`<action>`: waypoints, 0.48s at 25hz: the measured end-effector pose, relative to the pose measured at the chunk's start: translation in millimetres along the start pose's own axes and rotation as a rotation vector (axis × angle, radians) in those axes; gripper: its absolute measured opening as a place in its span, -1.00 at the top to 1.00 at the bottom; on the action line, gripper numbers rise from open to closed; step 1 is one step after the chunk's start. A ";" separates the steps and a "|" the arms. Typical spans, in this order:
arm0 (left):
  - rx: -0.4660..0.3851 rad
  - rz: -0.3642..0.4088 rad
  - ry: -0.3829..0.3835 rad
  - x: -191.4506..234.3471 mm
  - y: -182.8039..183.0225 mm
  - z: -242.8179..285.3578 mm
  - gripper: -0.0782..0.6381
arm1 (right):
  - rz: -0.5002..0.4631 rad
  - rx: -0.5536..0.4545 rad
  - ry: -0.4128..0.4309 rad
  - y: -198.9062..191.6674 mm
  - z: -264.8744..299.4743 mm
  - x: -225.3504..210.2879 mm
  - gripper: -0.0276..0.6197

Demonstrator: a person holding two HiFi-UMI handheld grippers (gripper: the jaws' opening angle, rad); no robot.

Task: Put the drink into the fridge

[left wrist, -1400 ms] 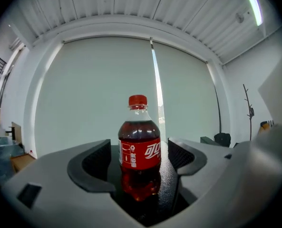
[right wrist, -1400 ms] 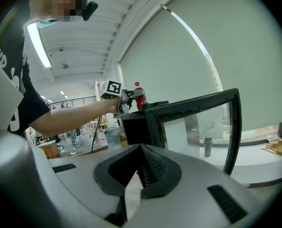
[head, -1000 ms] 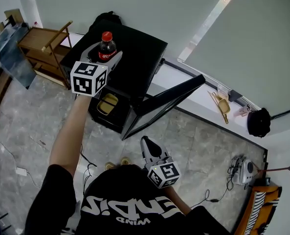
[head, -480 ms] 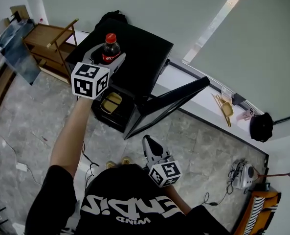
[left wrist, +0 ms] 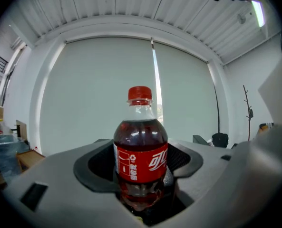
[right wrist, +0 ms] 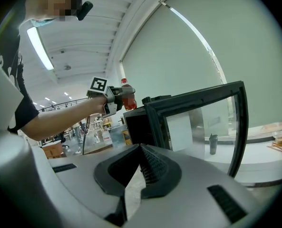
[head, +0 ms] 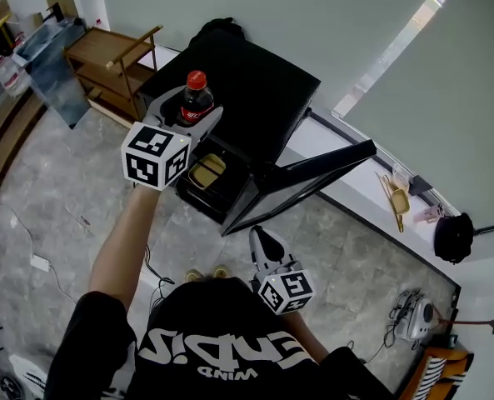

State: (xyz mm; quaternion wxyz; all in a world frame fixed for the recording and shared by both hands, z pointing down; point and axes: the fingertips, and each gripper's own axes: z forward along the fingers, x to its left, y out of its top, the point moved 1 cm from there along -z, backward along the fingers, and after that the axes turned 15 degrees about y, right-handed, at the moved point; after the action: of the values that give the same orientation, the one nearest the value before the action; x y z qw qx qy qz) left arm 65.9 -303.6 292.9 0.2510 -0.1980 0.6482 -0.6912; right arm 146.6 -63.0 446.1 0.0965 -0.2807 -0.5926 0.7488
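Your left gripper (head: pixel 190 117) pinches the cola (head: pixel 196 100) near the open fridge (head: pixel 259 90); right gripper (head: pixel 261 238) pressed together, empty.

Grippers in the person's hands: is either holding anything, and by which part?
The left gripper holds the cola bottle upright by its lower body. The right gripper is shut on nothing.

We can read only part of the white Chinese characters on the bottle's (left wrist: pixel 140 127) red label (left wrist: pixel 141 164). On the person's black shirt (head: pixel 105 352) we read "WIND", upside down, beneath larger stylised letters we cannot decipher.
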 end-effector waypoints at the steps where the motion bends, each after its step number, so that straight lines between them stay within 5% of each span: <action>1: -0.003 -0.003 0.002 0.8 -0.2 -6.6 -0.08 | -0.001 0.002 0.008 -0.4 1.3 1.0 0.84; 12: -0.011 -0.028 0.058 20.4 -23.2 -78.5 -0.08 | -0.032 0.022 0.075 -1.8 21.3 15.8 0.84</action>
State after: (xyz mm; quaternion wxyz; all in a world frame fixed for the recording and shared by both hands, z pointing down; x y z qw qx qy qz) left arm 0.5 -252.6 308.6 0.2210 -0.1885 0.6562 -0.6964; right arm 121.8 -72.8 446.0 0.1338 -0.2981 -0.5847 0.7426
